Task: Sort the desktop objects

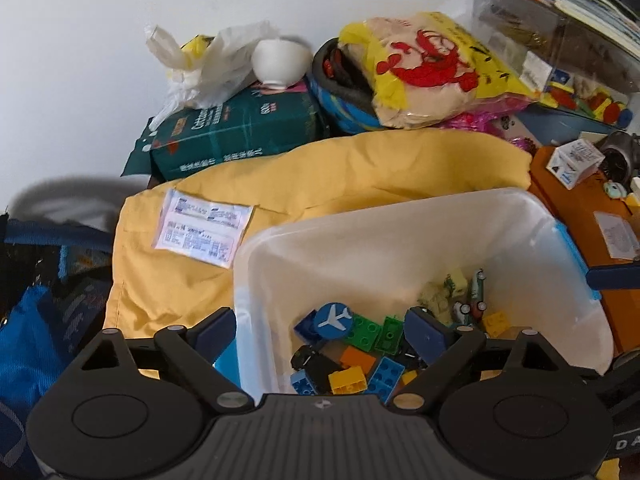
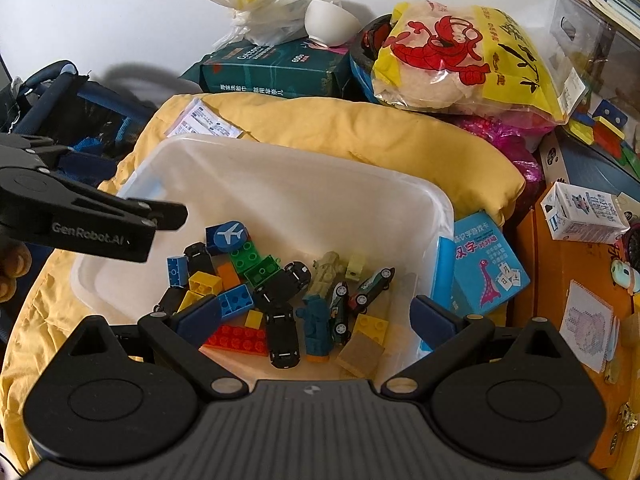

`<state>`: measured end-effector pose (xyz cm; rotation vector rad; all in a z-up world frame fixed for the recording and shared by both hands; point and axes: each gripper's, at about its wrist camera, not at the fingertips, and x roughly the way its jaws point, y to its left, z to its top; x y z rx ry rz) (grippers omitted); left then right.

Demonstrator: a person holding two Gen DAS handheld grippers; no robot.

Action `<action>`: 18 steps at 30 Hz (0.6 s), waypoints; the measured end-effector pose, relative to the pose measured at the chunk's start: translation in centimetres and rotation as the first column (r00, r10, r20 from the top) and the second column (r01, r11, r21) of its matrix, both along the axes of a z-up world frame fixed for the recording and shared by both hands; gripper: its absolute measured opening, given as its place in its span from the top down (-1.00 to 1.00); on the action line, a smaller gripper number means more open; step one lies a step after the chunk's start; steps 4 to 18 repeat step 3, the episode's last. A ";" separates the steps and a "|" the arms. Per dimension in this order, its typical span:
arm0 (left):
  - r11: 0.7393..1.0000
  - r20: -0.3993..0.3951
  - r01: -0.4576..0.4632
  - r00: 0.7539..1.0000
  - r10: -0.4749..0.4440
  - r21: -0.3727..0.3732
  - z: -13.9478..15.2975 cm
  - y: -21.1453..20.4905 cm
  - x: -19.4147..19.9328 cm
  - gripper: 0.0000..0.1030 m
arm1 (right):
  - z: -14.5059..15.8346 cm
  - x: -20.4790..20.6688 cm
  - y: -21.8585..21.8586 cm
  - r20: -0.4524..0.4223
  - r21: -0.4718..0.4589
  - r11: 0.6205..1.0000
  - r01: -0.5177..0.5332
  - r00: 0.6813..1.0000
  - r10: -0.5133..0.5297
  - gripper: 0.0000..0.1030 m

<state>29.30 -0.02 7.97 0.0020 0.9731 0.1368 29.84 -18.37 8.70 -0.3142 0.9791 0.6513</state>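
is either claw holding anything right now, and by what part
Nothing is held. The left claw and right claw are both open over the bin.

An orange surface point(image 2: 568, 280) shows at the right, crowded. On it sit a small white carton point(image 2: 582, 212), a little notepad point(image 2: 588, 326) and a blue card box point(image 2: 486, 264) leaning by the tub's right wall. The rest is buried under a yellow cushion point(image 2: 320, 128), which carries the clear plastic tub point(image 2: 280, 184) and a flat paper packet point(image 1: 206, 232). Behind it lie a green tissue pack point(image 2: 276, 70) and a yellow snack bag point(image 2: 472, 60), heaped against the white wall point(image 1: 80, 40).
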 end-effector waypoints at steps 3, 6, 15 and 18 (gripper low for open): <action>1.000 0.005 0.022 1.000 -0.022 0.021 0.1 -0.4 0.0 -0.81 | -0.2 -0.1 -0.1 -0.006 -0.001 1.000 0.002 1.000 -0.002 -1.00; 1.000 0.005 0.022 1.000 -0.022 0.021 0.1 -0.4 0.0 -0.81 | -0.2 -0.1 -0.1 -0.006 -0.001 1.000 0.002 1.000 -0.002 -1.00; 1.000 0.005 0.022 1.000 -0.022 0.021 0.1 -0.4 0.0 -0.81 | -0.2 -0.1 -0.1 -0.006 -0.001 1.000 0.002 1.000 -0.002 -1.00; 1.000 0.005 0.022 1.000 -0.022 0.021 0.1 -0.4 0.0 -0.81 | -0.2 -0.1 -0.1 -0.006 -0.001 1.000 0.002 1.000 -0.002 -1.00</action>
